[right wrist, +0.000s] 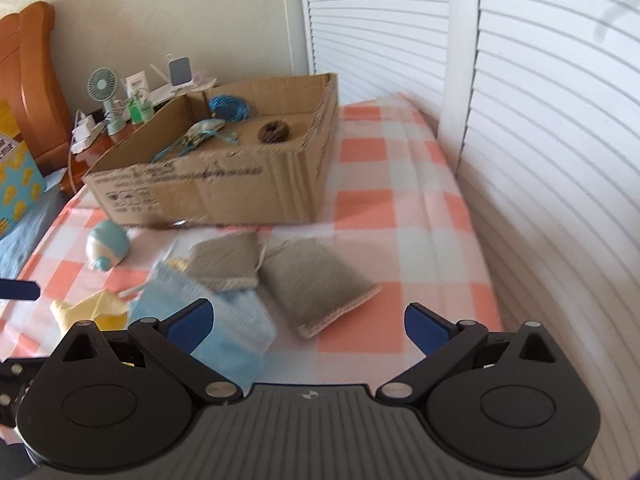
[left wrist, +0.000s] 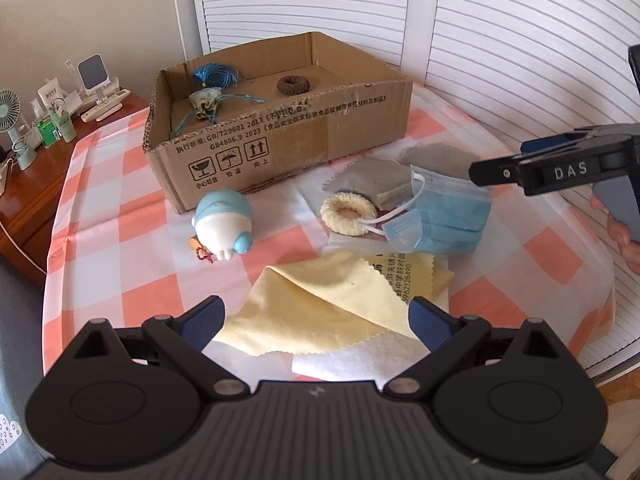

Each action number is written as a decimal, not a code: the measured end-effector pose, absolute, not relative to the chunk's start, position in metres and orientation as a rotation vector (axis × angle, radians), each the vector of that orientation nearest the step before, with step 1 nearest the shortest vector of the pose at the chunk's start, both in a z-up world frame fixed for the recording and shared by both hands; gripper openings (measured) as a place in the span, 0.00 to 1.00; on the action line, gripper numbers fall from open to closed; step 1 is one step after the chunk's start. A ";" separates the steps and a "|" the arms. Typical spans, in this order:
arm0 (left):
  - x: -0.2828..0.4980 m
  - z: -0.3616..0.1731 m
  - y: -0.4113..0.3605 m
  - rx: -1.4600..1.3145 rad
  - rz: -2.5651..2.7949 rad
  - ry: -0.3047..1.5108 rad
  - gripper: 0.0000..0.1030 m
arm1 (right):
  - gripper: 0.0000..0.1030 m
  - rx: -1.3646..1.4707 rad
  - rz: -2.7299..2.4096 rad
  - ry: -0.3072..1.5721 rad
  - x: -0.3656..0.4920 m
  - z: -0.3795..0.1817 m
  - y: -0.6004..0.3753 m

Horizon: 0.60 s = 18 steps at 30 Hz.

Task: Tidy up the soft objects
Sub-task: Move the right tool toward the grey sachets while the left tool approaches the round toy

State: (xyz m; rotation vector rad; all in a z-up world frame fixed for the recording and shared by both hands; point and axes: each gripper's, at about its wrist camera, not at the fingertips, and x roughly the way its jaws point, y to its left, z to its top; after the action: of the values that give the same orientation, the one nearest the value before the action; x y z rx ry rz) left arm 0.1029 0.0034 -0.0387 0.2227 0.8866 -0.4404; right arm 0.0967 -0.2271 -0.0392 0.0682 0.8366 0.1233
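**A:** While the cardboard box (left wrist: 280, 136) is sitting at the bed's far end, which gripper's going in?

**B:** Right gripper (right wrist: 308, 322), jaws gaping empty, is hovering nearest the blue mask (right wrist: 224, 320), lying front-left. Left gripper (left wrist: 316, 322) is idling wide too.

At the left edge of the frame we see a wooden nightstand (left wrist: 120, 112) holding a small mint desk fan (left wrist: 12, 116), green bottles (left wrist: 46, 128) and a white remote (left wrist: 106, 106). White louvered doors (left wrist: 500, 40) fill the upper right. An orange wooden headboard (right wrist: 28, 72) stands upper left.
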 end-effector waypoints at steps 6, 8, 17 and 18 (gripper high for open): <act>0.110 -0.048 -0.003 0.213 -0.456 0.915 0.95 | 1.00 0.003 0.065 0.812 0.119 -0.042 -0.241; 0.110 -0.050 -0.002 0.209 -0.457 0.925 0.95 | 1.00 -0.027 0.073 0.840 0.128 -0.051 -0.241; 0.116 -0.058 0.000 0.189 -0.460 0.951 0.95 | 1.00 -0.176 0.101 0.858 0.146 -0.080 -0.226; 0.117 -0.059 0.000 0.185 -0.461 0.954 0.95 | 1.00 -0.179 0.103 0.857 0.148 -0.081 -0.225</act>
State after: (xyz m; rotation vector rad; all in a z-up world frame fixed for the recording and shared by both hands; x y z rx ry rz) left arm 0.1172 -0.0001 -0.0590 0.1853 0.9538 -0.4614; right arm 0.1481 -0.2252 -0.0814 -0.1793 0.8567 0.1035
